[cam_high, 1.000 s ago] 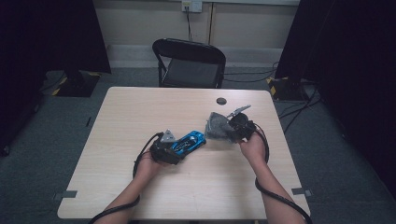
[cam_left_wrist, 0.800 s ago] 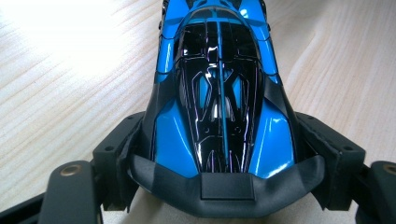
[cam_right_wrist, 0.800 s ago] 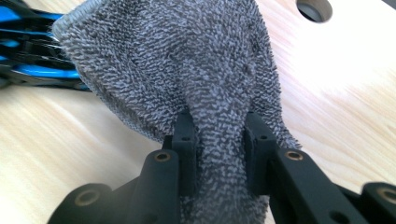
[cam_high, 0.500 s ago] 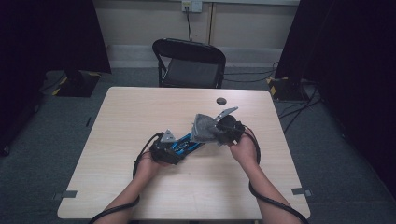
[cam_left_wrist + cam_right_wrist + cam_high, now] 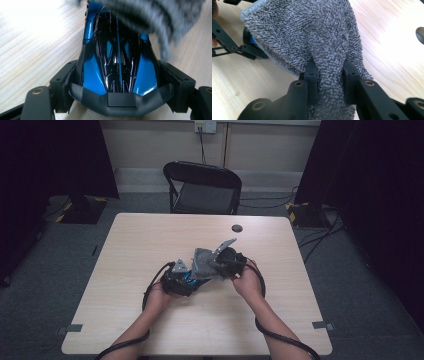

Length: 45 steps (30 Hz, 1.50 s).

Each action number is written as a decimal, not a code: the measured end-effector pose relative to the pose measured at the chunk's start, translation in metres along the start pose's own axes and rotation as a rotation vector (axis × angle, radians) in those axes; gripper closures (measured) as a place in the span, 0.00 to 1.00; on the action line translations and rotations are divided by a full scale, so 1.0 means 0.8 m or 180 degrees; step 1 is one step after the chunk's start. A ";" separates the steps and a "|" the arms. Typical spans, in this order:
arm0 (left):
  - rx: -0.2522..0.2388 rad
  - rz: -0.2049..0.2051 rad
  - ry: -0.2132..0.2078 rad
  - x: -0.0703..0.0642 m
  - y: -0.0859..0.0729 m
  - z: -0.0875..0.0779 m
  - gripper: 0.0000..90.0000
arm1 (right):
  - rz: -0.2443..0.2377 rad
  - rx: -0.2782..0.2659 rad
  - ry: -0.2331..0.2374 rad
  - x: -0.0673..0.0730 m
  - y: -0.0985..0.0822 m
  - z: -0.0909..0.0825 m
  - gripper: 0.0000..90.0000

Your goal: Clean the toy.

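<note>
**Cloth brought onto held toy car**

Left gripper (image 5: 120, 100) has its jaws clamped on the sides of a glossy blue and black toy car (image 5: 117, 57), pinning it just over the table (image 5: 150, 240) near centre, probably so it can't slide during wiping. Right gripper (image 5: 329, 75) pinches a bunched grey towel cloth (image 5: 312, 32), which drapes over the car's far end. Both hands meet mid-table, forearms angled inward, right gripper (image 5: 227, 262) tilted toward the left gripper (image 5: 175, 280).

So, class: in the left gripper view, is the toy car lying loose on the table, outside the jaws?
No. The blue and black car sits clamped between the left gripper jaws, with the grey cloth over its far end.
</note>
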<state>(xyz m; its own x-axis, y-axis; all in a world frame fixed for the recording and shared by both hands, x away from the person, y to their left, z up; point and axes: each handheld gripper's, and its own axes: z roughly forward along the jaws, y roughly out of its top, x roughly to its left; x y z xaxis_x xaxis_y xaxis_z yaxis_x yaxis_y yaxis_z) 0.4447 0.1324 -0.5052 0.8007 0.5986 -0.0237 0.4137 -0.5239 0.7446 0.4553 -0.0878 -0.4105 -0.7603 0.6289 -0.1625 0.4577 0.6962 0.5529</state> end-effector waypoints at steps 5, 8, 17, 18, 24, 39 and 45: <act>0.0000 0.0004 0.0002 0.000 0.000 0.000 0.27 | -0.0086 0.0050 0.0021 0.011 0.005 0.010 0.78; 0.0000 0.0011 0.0008 0.000 0.000 0.000 0.27 | -0.0124 0.0059 0.0063 0.019 0.009 0.015 0.78; -0.0009 0.0001 0.0010 0.000 0.000 0.000 0.27 | -0.0286 0.0095 0.0183 0.045 0.024 0.032 0.78; -0.0010 0.0001 0.0010 0.000 0.000 0.000 0.27 | -0.0282 0.0096 0.0196 0.048 0.025 0.035 0.78; -0.0010 -0.0001 0.0008 0.000 0.000 0.000 0.27 | -0.0269 0.0153 0.0243 0.054 0.025 0.051 0.78; 0.0002 0.0013 0.0008 0.000 0.000 0.000 0.27 | -0.0171 0.0220 0.0239 0.040 0.024 0.052 0.78; 0.0000 0.0003 0.0002 0.000 0.000 0.000 0.27 | -0.0143 0.0232 0.0212 0.033 0.021 0.052 0.78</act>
<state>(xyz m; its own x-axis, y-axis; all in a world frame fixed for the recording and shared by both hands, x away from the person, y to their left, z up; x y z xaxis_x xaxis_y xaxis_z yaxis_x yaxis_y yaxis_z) 0.4448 0.1324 -0.5052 0.8009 0.5983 -0.0226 0.4128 -0.5246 0.7446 0.4621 -0.0447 -0.4395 -0.8086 0.5739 -0.1297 0.4530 0.7479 0.4851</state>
